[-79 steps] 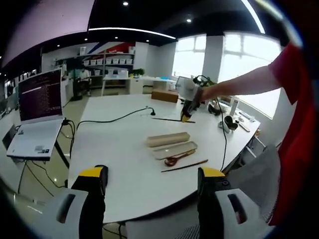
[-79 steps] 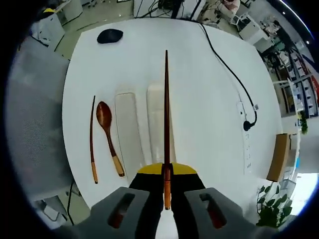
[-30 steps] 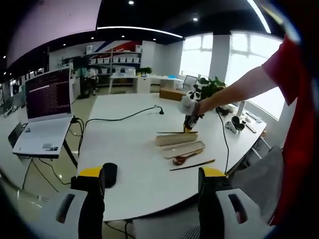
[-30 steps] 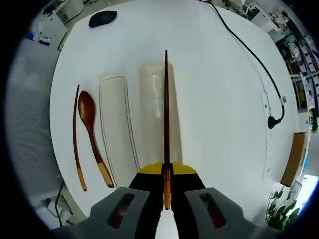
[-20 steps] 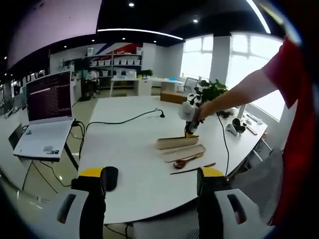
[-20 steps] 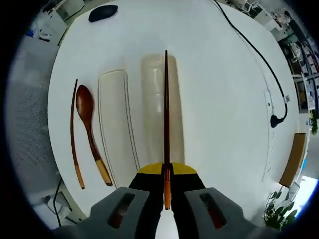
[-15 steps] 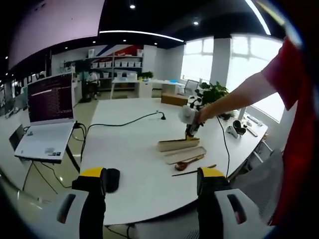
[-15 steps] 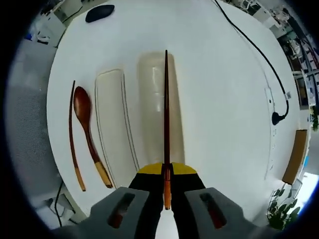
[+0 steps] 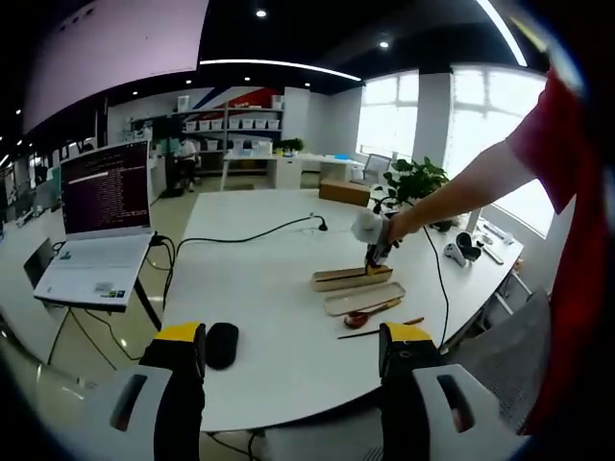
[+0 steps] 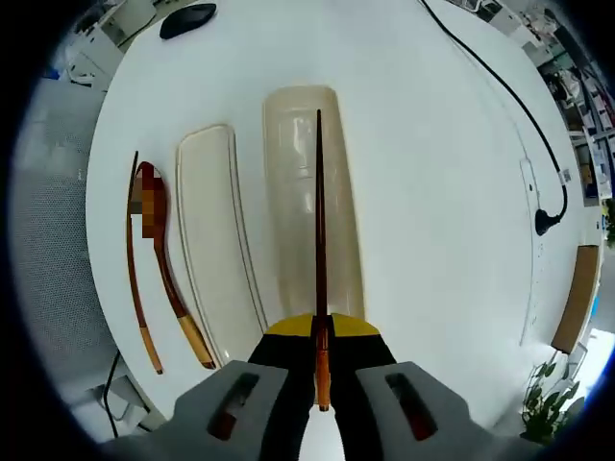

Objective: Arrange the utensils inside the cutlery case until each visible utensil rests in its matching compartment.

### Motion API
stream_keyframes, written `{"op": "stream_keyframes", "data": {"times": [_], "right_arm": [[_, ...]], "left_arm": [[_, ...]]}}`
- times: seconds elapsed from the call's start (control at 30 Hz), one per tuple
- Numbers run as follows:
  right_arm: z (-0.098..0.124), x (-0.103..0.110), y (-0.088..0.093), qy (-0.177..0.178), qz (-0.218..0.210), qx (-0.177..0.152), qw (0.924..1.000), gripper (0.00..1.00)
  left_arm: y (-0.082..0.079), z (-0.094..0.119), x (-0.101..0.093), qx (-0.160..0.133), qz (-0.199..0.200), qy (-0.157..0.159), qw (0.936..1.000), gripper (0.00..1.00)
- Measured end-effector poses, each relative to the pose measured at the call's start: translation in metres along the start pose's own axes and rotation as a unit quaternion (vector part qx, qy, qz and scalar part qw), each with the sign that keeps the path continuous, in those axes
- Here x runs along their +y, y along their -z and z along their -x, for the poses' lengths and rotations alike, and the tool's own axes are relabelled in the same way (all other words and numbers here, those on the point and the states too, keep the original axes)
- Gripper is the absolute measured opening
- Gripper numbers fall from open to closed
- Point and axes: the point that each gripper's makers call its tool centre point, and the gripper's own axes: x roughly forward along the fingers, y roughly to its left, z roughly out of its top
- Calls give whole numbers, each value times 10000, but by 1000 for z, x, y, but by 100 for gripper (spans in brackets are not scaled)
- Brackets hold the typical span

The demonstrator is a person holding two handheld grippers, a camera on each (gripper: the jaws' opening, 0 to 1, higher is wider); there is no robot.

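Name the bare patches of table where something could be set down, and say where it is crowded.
Bare: between the cutlery case and black cable; also between case and mouse. Crowded: the lid, spoon and loose chopstick lie side by side.

Right gripper [image 10: 320, 331] at 6 o'clock, yellow-tipped jaws closed on dark red-brown wooden chopstick [image 10: 319, 221]. Chopstick runs straight toward 12 o'clock, lying over beige rounded oblong case tray [image 10: 293, 154]; contact with tray cannot be told. Flat beige oblong case lid [image 10: 213, 230] just beside tray, toward 9 o'clock. Dark wooden spoon with pale handle end [image 10: 175, 298] beside lid, farther toward 9 o'clock; bowl partly blurred. Second thin dark wooden chopstick [image 10: 132, 269] just outside spoon. All on round white table [image 10: 432, 192]. Black computer mouse [image 10: 188, 19] at 11 o'clock. Black cable [image 10: 500, 82] curving along 1–3 o'clock.
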Motion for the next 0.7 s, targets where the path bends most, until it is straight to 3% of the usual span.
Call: {"op": "stream_keyframes", "data": {"times": [0.53,0.7], "right_arm": [[-1,10,-4,-51,-25,-51,10000,1],[-5,-1,-2,147,327,27,9994,1]], "left_arm": [[5,2,1,52,50,-56,10000,76],[7,2,0,64,39,-35,10000,76]]}}
